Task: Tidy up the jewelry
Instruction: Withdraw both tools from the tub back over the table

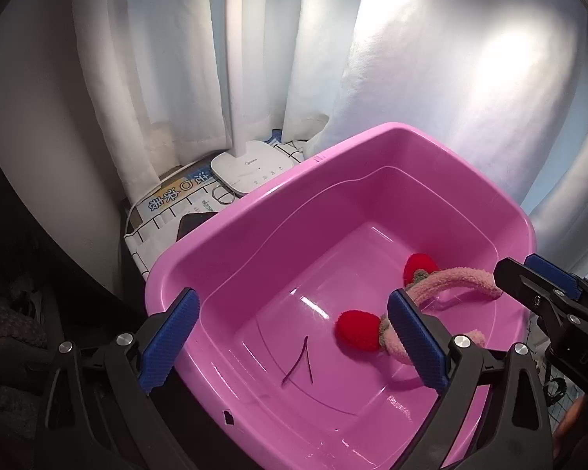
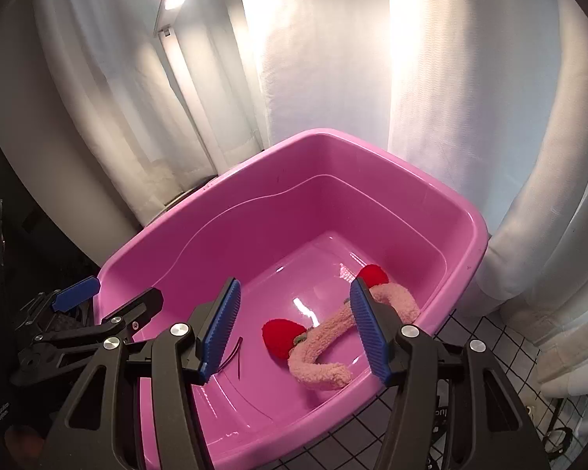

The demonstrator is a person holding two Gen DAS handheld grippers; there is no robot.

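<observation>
lying on the floor of a pink tub [image 1: 254, 231], toward its right side, is a fuzzy pink headband [image 1: 466, 280] fitted with two red pom-poms [image 1: 358, 329]. the headband is curved, with one pom-pom near each stretch of the band; a green trim is seen where each pom-pom meets the band. a thin dark hairpin [image 1: 300, 364], bent in a v, is set on the tub floor to the left of the headband, apart from it.

left gripper [image 1: 294, 337]: held over the near rim of the tub, pointed down into it. its jaws are spread wide and nothing is pressed between the blue pads [image 1: 168, 340]; the near pom-pom and part of the band are seen between them, but lower, on the tub floor.

right gripper [image 2: 294, 329]: held over the tub's near edge, also pointed down. its jaws are parted and released; the headband [image 2: 321, 356] and a pom-pom [image 2: 280, 337] are seen between the fingers, resting on the floor and untouched. the hairpin [image 2: 237, 350] is partly hidden behind its left pad.

each gripper is caught at the edge of the other's view.

surroundings: a white lamp [image 1: 251, 168] is stood behind the tub's far left corner, on a white cloth [image 1: 156, 231] with a dark grid. white curtains [image 1: 450, 78] are hung behind the tub. a small ring [image 1: 221, 196] is laid by the lamp base.
</observation>
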